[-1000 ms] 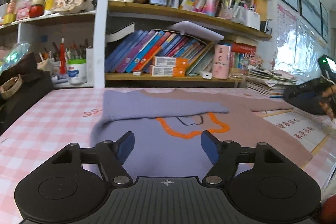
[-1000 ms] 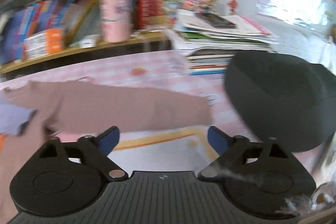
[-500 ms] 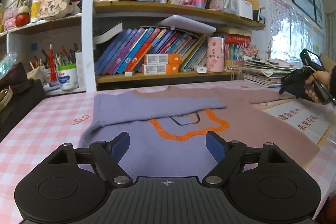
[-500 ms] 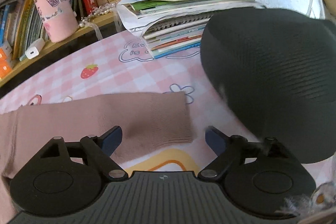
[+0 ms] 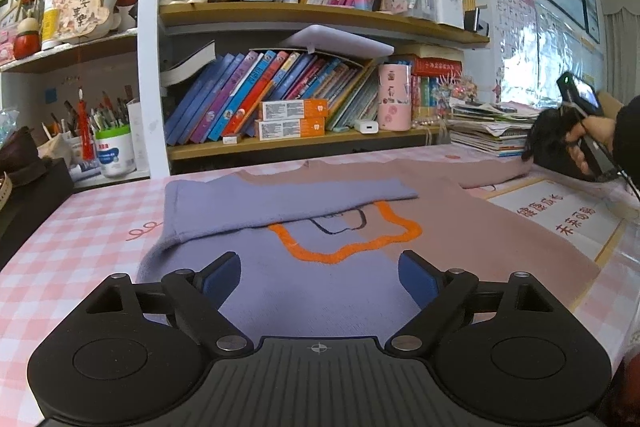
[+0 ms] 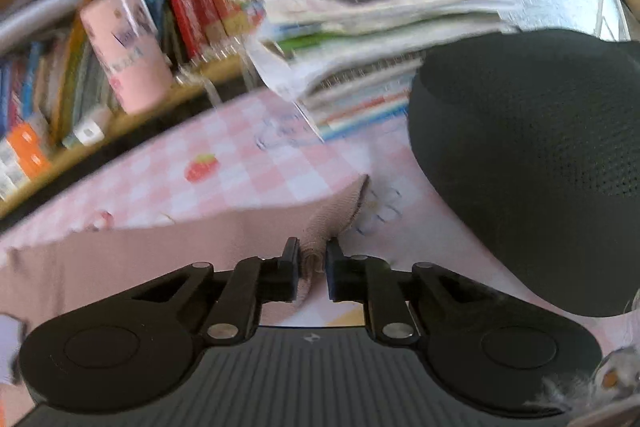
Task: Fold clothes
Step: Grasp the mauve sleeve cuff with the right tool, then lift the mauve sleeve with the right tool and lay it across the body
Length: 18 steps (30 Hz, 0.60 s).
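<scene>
A sweater (image 5: 460,215), half purple and half dusty pink with an orange outline, lies flat on the pink checked tablecloth (image 5: 60,235). Its purple sleeve (image 5: 280,199) is folded across the chest. The pink sleeve (image 5: 492,173) stretches out to the right. My left gripper (image 5: 320,267) hovers over the purple hem, its jaws opening, with nothing pinched between them. In the right wrist view my right gripper (image 6: 312,259) is closing on the pink cuff (image 6: 336,215), and the pads press the ribbed fabric. A person's hand (image 5: 588,135) holds that gripper.
A black mesh dome (image 6: 540,167) sits just right of the cuff. Behind it is a stack of magazines (image 6: 360,47). A crowded bookshelf (image 5: 300,143) runs along the table's far edge. A dark bag (image 5: 24,179) stands at the left, and a printed sheet (image 5: 560,215) lies under the cover.
My right gripper moved onto the end of the pink sleeve and shut on its cuff, lifting it slightly. My left gripper's jaws spread a little wider while it stayed over the hem.
</scene>
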Available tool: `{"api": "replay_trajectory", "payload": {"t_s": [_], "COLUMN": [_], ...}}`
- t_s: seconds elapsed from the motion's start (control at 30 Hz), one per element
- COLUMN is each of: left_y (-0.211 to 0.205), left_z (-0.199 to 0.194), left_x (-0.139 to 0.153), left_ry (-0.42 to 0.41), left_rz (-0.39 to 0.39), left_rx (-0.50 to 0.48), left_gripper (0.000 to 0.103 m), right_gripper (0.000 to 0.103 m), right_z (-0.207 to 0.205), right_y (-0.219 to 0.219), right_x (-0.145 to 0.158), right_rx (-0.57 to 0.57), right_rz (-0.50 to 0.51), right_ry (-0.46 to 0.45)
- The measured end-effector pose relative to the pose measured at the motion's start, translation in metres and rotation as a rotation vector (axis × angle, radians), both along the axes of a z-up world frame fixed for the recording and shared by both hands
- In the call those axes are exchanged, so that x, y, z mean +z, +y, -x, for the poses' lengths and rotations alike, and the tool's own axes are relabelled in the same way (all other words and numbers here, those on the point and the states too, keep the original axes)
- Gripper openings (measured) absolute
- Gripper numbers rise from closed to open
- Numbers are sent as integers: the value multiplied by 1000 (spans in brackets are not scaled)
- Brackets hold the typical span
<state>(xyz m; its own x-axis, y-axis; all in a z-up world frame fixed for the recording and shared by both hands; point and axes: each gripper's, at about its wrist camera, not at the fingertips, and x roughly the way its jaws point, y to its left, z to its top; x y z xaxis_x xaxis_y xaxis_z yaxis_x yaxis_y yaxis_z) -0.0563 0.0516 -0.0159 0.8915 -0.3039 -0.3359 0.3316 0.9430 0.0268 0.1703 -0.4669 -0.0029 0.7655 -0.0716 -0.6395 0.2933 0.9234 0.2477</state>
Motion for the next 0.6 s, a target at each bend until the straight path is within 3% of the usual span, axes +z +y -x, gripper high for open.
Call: {"api": "replay_trajectory", "payload": {"t_s": [0.27, 0.6], "left_y": [3, 2], "left_z": [0, -3], "left_x": [1, 0], "left_ry": [-5, 18], "left_rz": [17, 11], "left_rx": [4, 3], "left_gripper": [89, 90], "right_gripper": [11, 11], "right_z": [8, 19], "right_y": [56, 216], "right_x": [69, 131], "right_rx": [171, 552], "right_rz": [10, 19], "right_ry": [-140, -303]}}
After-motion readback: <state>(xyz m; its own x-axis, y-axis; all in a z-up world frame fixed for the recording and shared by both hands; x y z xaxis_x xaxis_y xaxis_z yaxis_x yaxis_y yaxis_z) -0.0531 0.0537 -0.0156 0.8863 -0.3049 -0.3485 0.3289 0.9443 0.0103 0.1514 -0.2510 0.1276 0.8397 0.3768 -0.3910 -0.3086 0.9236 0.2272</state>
